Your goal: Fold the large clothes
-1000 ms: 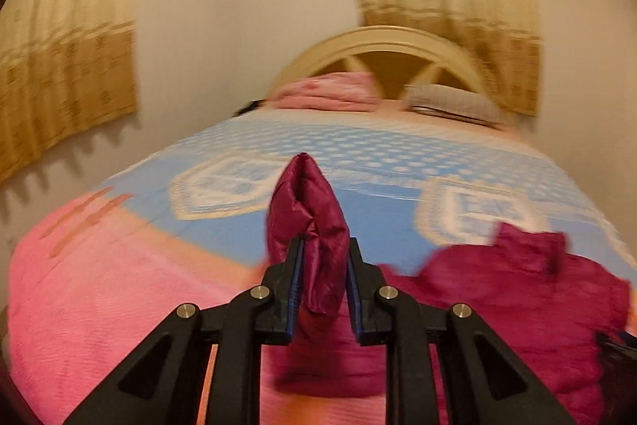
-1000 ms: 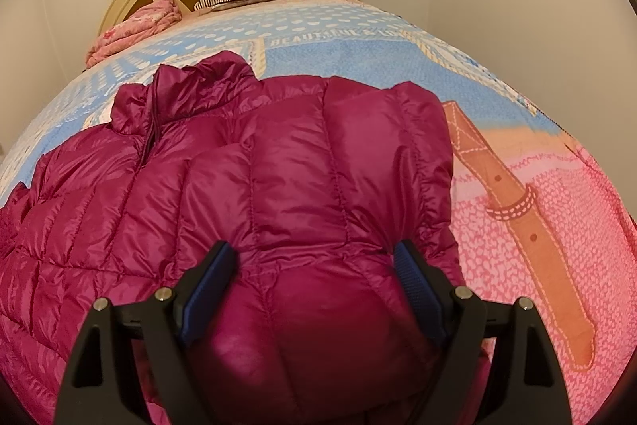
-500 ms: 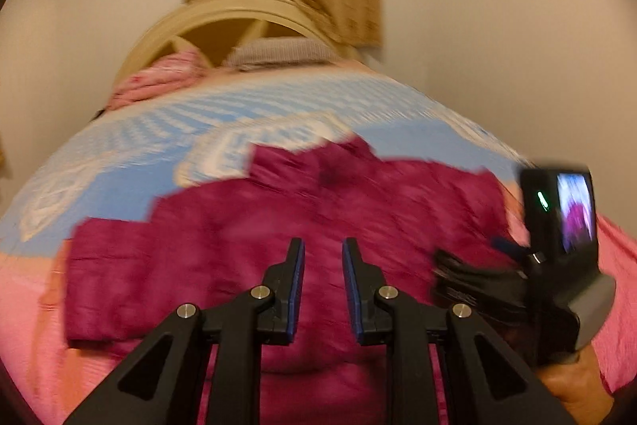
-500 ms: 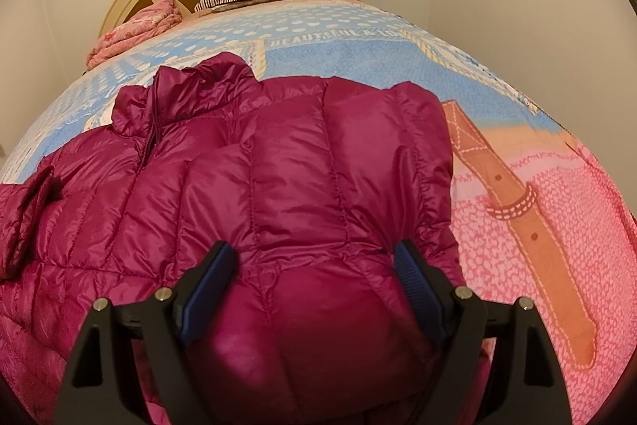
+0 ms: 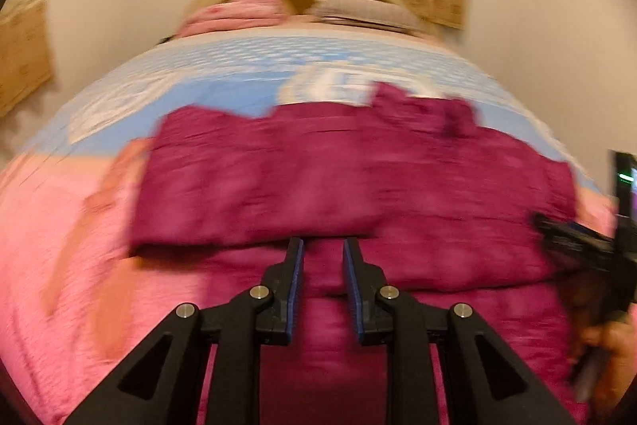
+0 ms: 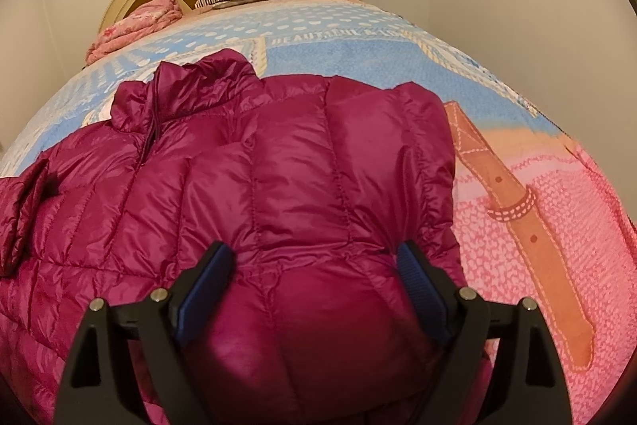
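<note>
The puffy red jacket (image 6: 302, 186) lies flat on the bed (image 6: 537, 210), filling the frame's middle. The left gripper (image 5: 323, 265) has narrow, empty jaws; the right gripper (image 6: 316, 279) stands wide around a fat fold. Pinch deep and pull slowly.

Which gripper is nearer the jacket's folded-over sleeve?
Left. The left gripper sits just below the sleeve, jaws narrow and empty. The right gripper straddles the jacket at its opposite side.
</note>
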The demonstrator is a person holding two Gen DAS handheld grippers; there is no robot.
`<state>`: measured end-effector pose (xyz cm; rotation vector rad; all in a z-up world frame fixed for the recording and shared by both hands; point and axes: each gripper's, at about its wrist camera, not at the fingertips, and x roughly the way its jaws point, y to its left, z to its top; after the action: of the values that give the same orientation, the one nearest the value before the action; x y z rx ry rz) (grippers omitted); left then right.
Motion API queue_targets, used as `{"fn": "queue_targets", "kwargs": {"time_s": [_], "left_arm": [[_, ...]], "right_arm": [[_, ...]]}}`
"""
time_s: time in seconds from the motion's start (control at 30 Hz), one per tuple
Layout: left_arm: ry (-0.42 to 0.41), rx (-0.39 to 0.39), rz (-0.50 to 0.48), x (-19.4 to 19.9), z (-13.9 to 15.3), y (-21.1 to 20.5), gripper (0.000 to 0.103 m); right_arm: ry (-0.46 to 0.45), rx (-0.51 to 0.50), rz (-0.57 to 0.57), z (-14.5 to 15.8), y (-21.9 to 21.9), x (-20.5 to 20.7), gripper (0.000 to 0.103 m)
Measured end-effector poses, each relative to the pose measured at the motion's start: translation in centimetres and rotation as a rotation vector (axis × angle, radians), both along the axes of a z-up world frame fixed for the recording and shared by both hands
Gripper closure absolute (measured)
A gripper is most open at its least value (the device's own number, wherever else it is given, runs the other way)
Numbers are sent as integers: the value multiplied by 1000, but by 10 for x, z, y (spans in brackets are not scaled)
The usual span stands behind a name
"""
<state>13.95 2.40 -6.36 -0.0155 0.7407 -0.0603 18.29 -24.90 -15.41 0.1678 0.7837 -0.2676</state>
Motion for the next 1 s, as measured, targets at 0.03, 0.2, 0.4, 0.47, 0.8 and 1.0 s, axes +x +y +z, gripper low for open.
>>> {"fn": "queue_targets", "kwargs": {"time_s": [0.03,0.2,0.4,0.47,0.8,1.0], "left_arm": [[0,14,38,-1,-4,8,82],[65,-40,153,0,-32,50,77],[82,-235,194,-4,-40,75,58],[85,-227,186,-5,-39,69,55],[104,-144,176,8,-41,56,46],[106,-135,175,6,-41,56,44]], "right_arm": [[1,-4,-1,1,1,0,15],[-83,-38,2,28,15,-14,15],[-184,169,207,64,76,-13,15],[-161,246,277,62,102,2,15],[-3,277,415,21,190,53,35],[-50,217,478,41,197,35,84]]}}
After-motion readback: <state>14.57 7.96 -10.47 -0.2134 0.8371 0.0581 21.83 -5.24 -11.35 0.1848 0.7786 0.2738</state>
